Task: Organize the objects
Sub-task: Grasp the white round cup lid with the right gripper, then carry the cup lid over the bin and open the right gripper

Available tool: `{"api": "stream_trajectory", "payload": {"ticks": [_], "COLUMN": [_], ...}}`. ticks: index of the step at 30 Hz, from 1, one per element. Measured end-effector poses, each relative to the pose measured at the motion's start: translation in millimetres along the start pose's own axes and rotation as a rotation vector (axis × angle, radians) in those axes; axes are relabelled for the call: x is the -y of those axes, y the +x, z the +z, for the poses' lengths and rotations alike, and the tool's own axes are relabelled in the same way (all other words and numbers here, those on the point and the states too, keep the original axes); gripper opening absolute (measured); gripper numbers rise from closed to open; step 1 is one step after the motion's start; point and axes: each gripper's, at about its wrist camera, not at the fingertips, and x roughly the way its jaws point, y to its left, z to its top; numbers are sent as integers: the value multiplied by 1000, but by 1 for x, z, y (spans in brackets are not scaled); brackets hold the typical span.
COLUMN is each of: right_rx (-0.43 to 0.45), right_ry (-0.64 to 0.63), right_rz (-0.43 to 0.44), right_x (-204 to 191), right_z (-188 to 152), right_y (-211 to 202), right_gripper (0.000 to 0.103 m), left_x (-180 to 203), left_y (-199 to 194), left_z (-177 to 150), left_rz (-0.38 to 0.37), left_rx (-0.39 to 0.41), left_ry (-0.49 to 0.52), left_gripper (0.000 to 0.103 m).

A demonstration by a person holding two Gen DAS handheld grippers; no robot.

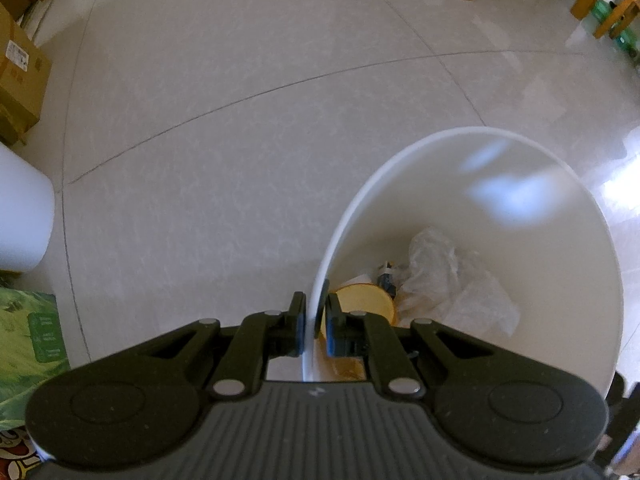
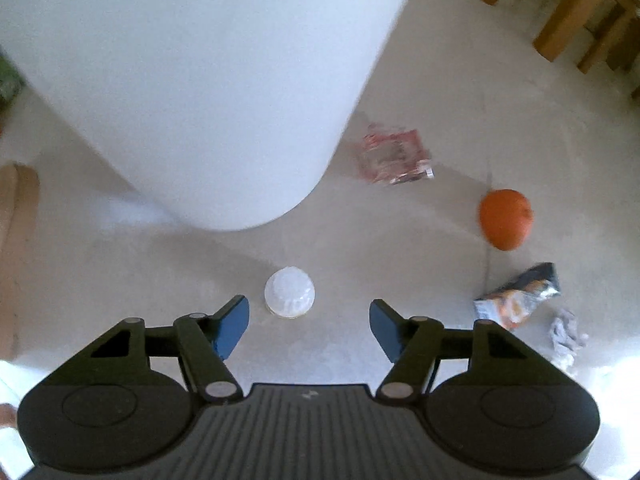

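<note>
My left gripper (image 1: 313, 322) is shut on the near rim of a white bin (image 1: 452, 136), one finger outside the wall and one inside. Inside the bin lie a yellow cup (image 1: 366, 300), crumpled clear plastic (image 1: 452, 280) and a small dark item (image 1: 387, 274). In the right wrist view the same white bin (image 2: 208, 92) rises at the upper left. My right gripper (image 2: 309, 322) is open just above the floor, nothing between its fingers. A white domed lid (image 2: 289, 292) lies just ahead of it, slightly left of centre.
On the floor to the right lie a red-and-white wrapper (image 2: 394, 156), an orange (image 2: 506, 218), a black-and-orange snack bag (image 2: 518, 298) and crumpled paper (image 2: 566, 336). Wooden furniture legs (image 2: 560, 16) stand far right. Cardboard boxes (image 1: 18, 76) and a green bag (image 1: 28, 340) sit left.
</note>
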Motion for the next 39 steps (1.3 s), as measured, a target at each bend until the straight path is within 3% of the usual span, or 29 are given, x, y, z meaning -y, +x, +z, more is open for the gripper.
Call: {"api": "stream_trajectory", "payload": {"ticks": [11,14,15,22,31,39], "right_rx": [-35,-41,-49,-68,-97,-44], "right_ry": [82,102,104,130,135,166], "right_rz": [9,18,23,22,10,13], "right_x": [-13,-12,-12,-3,27,50], "right_z": [4,5,5,8,13,27], "right_y": [67,71,71,64,-2,-118], "right_gripper": [57,46,38,38,38,38], "left_x": [2,1,1,1,1,2], "left_y": [-1,-1,-1,0,-1,-2], "left_z": [1,1,1,0,0,0], "left_rz": [-2,-6,-6,-5,-3,0], "left_rx": [-3,-4,-4,-3,-3,1], "left_ry": [-2,-5,-5,-3,-4,-3], "left_gripper": [8,8,8,8,8,8]}}
